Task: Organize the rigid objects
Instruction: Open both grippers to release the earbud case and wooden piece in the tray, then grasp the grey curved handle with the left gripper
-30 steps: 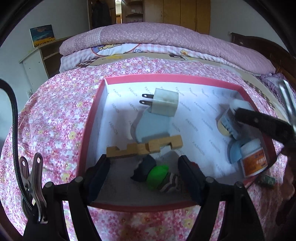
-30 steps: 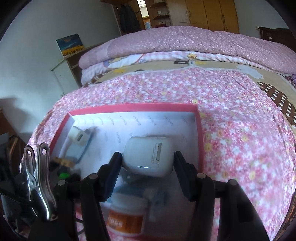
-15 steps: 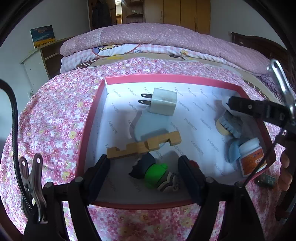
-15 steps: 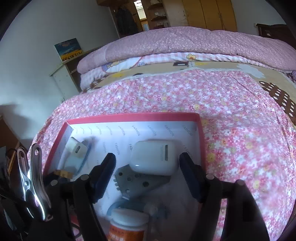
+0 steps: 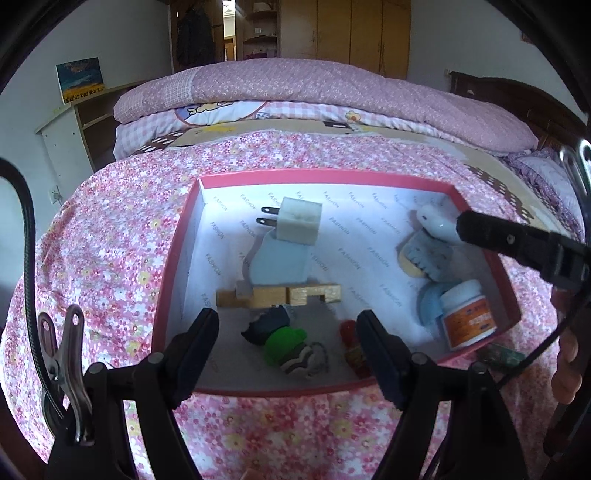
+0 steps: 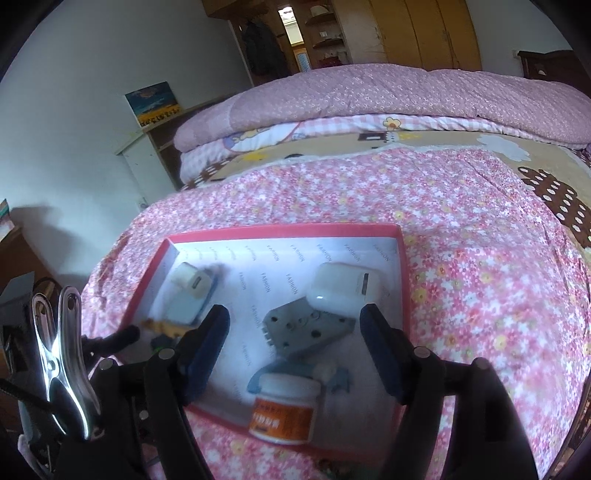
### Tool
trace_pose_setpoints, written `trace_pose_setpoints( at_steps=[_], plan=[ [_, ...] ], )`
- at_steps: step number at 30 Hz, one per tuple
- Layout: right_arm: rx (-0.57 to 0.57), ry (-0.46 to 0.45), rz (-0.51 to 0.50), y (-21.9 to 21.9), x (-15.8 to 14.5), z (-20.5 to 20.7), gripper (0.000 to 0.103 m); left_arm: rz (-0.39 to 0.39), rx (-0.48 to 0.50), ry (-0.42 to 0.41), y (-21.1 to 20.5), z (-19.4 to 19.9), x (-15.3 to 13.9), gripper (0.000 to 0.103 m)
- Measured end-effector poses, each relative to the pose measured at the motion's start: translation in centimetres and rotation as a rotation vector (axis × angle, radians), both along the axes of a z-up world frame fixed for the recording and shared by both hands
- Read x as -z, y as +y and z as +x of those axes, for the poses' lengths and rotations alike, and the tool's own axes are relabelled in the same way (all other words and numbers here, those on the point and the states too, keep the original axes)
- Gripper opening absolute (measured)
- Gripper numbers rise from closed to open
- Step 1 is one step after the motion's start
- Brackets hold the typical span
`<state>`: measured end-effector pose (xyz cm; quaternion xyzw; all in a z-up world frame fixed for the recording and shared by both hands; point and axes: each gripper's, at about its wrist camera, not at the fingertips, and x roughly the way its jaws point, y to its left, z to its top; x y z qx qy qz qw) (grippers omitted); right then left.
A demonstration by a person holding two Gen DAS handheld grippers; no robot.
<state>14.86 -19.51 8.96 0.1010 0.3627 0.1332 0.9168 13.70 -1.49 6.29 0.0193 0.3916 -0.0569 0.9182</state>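
Earbud case point(image 6: 344, 294), charger point(image 5: 299, 226), bottle point(image 6: 284, 410) inside red-rimmed box point(image 5: 173, 258)

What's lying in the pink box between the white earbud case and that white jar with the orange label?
A flat grey metal plate with holes, partly tucked under the white earbud case; the orange-labelled jar stands nearer. The right wrist view shows it.

Floral bed point(image 5: 110, 258), wooden wardrobe point(image 5: 351, 33), white walls point(image 6: 92, 74)

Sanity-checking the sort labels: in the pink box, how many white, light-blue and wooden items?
White: 3 (charger, earbud case, jar)
Light blue: 2 (flat piece under the charger, curved piece behind the jar)
Wooden: 1 (notched block)
Total: 6
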Motion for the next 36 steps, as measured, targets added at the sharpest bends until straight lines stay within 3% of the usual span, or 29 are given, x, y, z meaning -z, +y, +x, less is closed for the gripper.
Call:
trace_pose_setpoints(
  at_steps=[7, 15, 36],
  plan=[
    [-0.033, -0.008, 0.014, 0.2, -1.0, -3.1, 0.075, -0.058, 0.014, 0.014, 0.3, -1.7, -0.6, 0.081],
    [-0.035, 0.005, 0.025, -0.7, -0.7, -6.6, 0.075, -0.073, 0.030, 0.011, 0.5, -3.9, -0.9, 0.081],
    [0.015, 0.096, 0.021, -4.1, 3.5, -14.8, 0.075, -0.088, 0.172, 0.061, -2.6, -9.7, 0.1, 0.081]
  ],
)
